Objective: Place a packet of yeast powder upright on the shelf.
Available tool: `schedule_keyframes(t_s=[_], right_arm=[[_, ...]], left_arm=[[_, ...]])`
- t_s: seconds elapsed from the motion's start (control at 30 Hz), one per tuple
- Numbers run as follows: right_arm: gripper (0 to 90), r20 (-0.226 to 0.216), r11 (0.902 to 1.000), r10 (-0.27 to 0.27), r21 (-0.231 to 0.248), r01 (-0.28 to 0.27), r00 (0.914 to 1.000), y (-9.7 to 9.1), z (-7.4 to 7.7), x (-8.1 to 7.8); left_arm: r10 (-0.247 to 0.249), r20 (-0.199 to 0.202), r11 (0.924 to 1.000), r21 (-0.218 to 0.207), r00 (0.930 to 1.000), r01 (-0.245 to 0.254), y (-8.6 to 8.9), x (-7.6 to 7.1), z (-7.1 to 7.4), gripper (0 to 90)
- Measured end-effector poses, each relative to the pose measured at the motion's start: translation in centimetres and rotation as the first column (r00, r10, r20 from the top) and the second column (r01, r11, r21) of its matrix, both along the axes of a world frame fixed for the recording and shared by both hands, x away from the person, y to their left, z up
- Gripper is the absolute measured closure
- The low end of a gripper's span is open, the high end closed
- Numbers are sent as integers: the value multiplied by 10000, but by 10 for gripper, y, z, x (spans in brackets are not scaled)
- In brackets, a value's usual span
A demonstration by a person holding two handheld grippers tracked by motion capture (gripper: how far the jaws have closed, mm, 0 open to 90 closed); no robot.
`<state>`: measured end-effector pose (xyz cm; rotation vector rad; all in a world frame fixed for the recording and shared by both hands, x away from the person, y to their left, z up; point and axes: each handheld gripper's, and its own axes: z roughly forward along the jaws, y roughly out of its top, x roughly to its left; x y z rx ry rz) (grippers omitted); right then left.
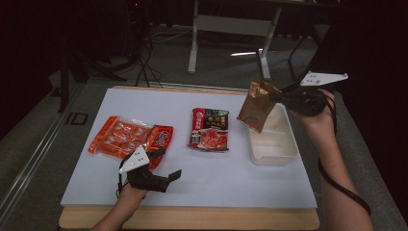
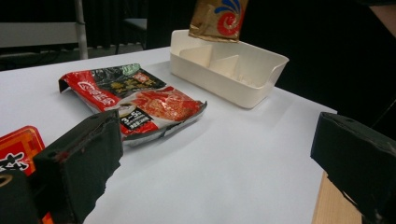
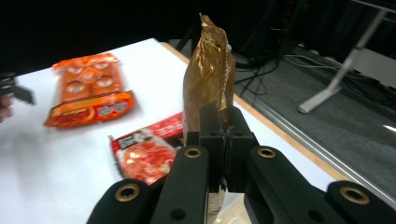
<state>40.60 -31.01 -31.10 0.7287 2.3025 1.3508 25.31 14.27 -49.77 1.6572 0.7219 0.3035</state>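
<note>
White tabletop (image 1: 216, 183) in a dark room, right tool (image 1: 278, 96) clamped on gold packet (image 1: 256, 106), left tool (image 1: 166, 166) apart near orange packet (image 1: 126, 137)

The crinkled gold-brown foil packet (image 1: 257, 105) is catching light with a metallic sheen on its creases. The red and black plastic food pouch (image 2: 135, 100) is looking glossy and wrinkled, and the orange clear-windowed plastic snack pack (image 1: 129, 137) is shining as well. The cream plastic divided bin (image 2: 233, 74) is showing a smooth, dull finish. The white table top (image 1: 231, 178) is appearing matt and smooth, edged by a pale wood strip (image 1: 192, 219). The black jaws are looking matt and scuffed
</note>
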Motion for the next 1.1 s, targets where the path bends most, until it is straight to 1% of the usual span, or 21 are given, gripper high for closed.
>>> schedule_keyframes(t_s=[0.07, 0.1, 0.13, 0.17, 0.27, 0.33, 0.37, 0.47, 0.5, 0.57, 0.7, 0.83, 0.93, 1.07, 1.1], right_arm=[[889, -31, 9998, -199, -53, 199, 9998, -3, 0, 6], [889, -31, 9998, -199, -53, 199, 9998, -3, 0, 6], [889, -32, 9995, -291, -118, 291, 9996, -4, 0, 10], [886, -35, 9986, -434, -301, 433, 9990, -6, -1, 16], [885, 22, 9957, -771, -517, 771, 9970, -9, -3, 23], [885, 44, 9945, -869, -584, 870, 9962, -9, -3, 25], [885, 174, 9913, -1128, -660, 1137, 9935, -13, -6, 32], [885, 431, 9875, -1352, -761, 1382, 9899, -17, -11, 39], [885, 409, 9871, -1364, -796, 1393, 9898, -19, -12, 42], [885, 522, 9841, -1467, -936, 1511, 9878, -20, -15, 47], [885, 568, 9816, -1511, -1095, 1566, 9869, -23, -20, 59], [884, 697, 9731, -1587, -1579, 1680, 9849, -22, -26, 71], [884, 626, 9682, -1644, -1807, 1732, 9844, -20, -31, 79], [879, 962, 9688, -1530, -1817, 1685, 9835, -18, -37, 85], [879, 962, 9688, -1530, -1817, 1685, 9835, -18, -37, 85]], left_arm=[[-9, 11, 10000, -16, 10000, 9, 0, 0, 0, 24], [-9, 11, 10000, -16, 10000, 9, 0, 0, 0, 24], [-9, 11, 10000, -16, 10000, 9, 0, 0, 0, 24], [-4, 29, 10000, -11, 10000, 4, 0, -1, 0, 24], [8, 9, 10000, 5, 10000, -8, 0, 0, -1, 24], [8, 9, 10000, 5, 10000, -8, 0, 0, -1, 24], [13, -70, 10000, -53, 10000, -13, 1, 0, -2, 24], [12, -75, 10000, -42, 10000, -13, 1, 0, -2, 24], [12, -75, 10000, -42, 10000, -13, 1, 0, -2, 24], [8, -70, 10000, -41, 10000, -8, 1, 0, -3, 24], [-36, -173, 10000, -63, 9998, 35, 1, 1, -4, 24], [-34, -194, 10000, -53, 9998, 33, 0, 1, -4, 24], [-34, -202, 10000, -51, 9998, 33, 0, 1, -5, 24], [-30, -274, 10000, -77, 9996, 28, 1, 1, -6, 24], [-30, -274, 10000, -77, 9996, 28, 1, 1, -6, 24]])
